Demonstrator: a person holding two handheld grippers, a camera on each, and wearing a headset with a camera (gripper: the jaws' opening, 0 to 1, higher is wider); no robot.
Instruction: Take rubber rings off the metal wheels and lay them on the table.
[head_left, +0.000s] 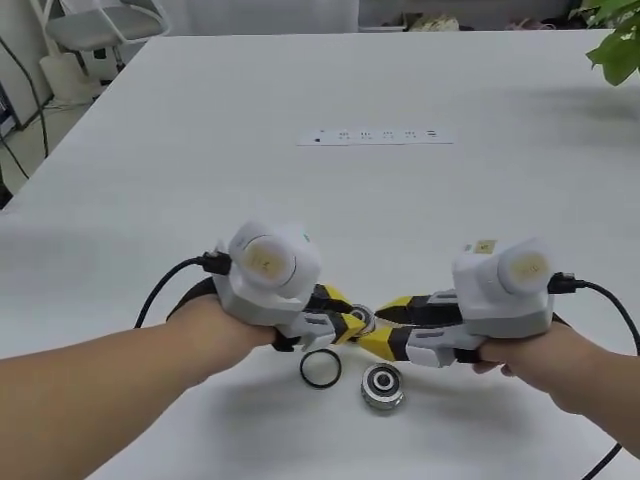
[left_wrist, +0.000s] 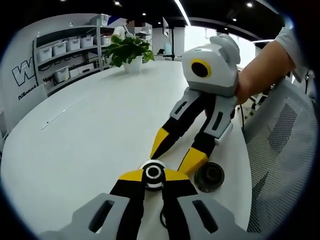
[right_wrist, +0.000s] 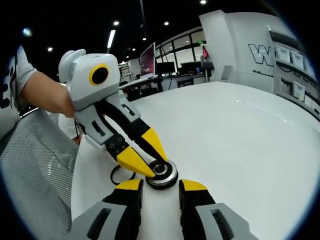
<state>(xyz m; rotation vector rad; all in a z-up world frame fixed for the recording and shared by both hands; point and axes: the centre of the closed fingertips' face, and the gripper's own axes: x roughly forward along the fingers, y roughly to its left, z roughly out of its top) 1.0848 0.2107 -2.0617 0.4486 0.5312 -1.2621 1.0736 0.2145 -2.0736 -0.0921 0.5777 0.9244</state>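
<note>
Rubber shows as one loose black ring (head_left: 320, 368) in the head view, lying flat on the white table (head_left: 300, 180) just beside a second wheel (head_left: 383, 386). The held wheel (head_left: 362, 318) hangs just above them, between the yellow tips of the left gripper (head_left: 345, 322) and the right gripper (head_left: 385, 322). In the left gripper view, that gripper's own jaws are pinched on the held wheel by their very tips, across its round rim. The right gripper's jaws stand spread, with their tips right beside the wheel. So thin a hold looks risky: a sideways tug could twist the wheel or pop it free, and it might then drop onto the ring or roll away. In the right gripper view, that gripper's own jaws are apart on either side of the wheel's near edge. Whether a ring still sits on this wheel cannot be told, and closing on bare metal would likely just slip. The count is two wheels, one loose ring and two grippers.
</note>
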